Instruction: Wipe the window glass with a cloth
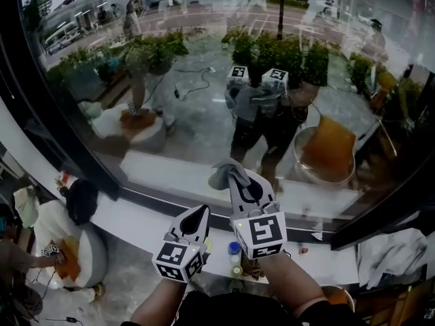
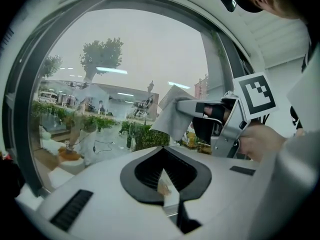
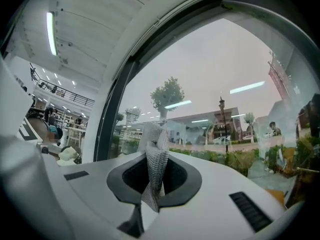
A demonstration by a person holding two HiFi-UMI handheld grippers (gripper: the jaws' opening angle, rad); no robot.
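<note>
The window glass (image 1: 204, 80) fills the upper head view, with reflections of both grippers in it. My right gripper (image 1: 236, 176) is raised toward the pane's lower part, shut on a grey cloth (image 1: 223, 174) that bunches at its tip. In the right gripper view the cloth (image 3: 154, 156) stands up out of the closed jaws before the glass (image 3: 225, 84). My left gripper (image 1: 201, 214) sits lower and to the left, shut with nothing in it. The left gripper view shows the cloth (image 2: 171, 115) hanging from the right gripper (image 2: 186, 106), near the glass (image 2: 125, 59).
A black window frame (image 1: 61, 134) curves around the pane, with a white sill (image 1: 136, 219) under it. Small bottles (image 1: 234, 250) stand on the sill below my grippers. A person (image 1: 75, 212) sits on the floor at lower left. White fabric (image 1: 391, 250) lies at the right.
</note>
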